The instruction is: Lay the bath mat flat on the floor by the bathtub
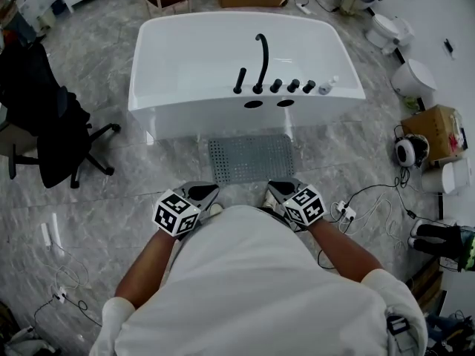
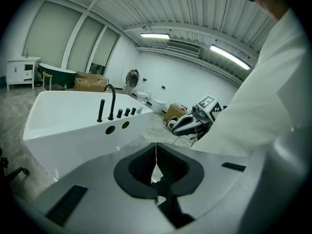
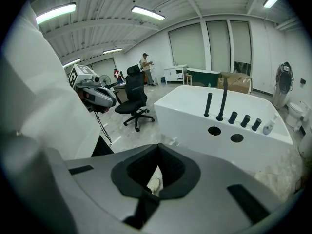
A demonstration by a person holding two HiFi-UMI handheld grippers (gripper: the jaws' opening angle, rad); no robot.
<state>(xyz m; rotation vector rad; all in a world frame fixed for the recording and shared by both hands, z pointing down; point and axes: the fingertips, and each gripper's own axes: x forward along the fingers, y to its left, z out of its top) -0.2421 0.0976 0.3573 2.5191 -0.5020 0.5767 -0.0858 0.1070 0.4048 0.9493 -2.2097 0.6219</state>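
The grey perforated bath mat (image 1: 251, 159) lies flat on the marble floor, right in front of the white bathtub (image 1: 223, 117). Both grippers are held close to the person's body, just short of the mat's near edge. The left gripper (image 1: 203, 192) is shut with nothing in it; in its own view the jaws meet at the left gripper tip (image 2: 156, 144). The right gripper (image 1: 279, 190) is shut and empty too, its jaws closed at the right gripper tip (image 3: 159, 146). Neither touches the mat. The mat does not show in either gripper view.
A black faucet (image 1: 261, 58) and knobs stand on the tub's near rim. A black office chair (image 1: 56, 128) is at the left. Cables and a power strip (image 1: 345, 212) lie at the right, beyond them a cardboard box (image 1: 438, 130) and white toilets (image 1: 414, 76).
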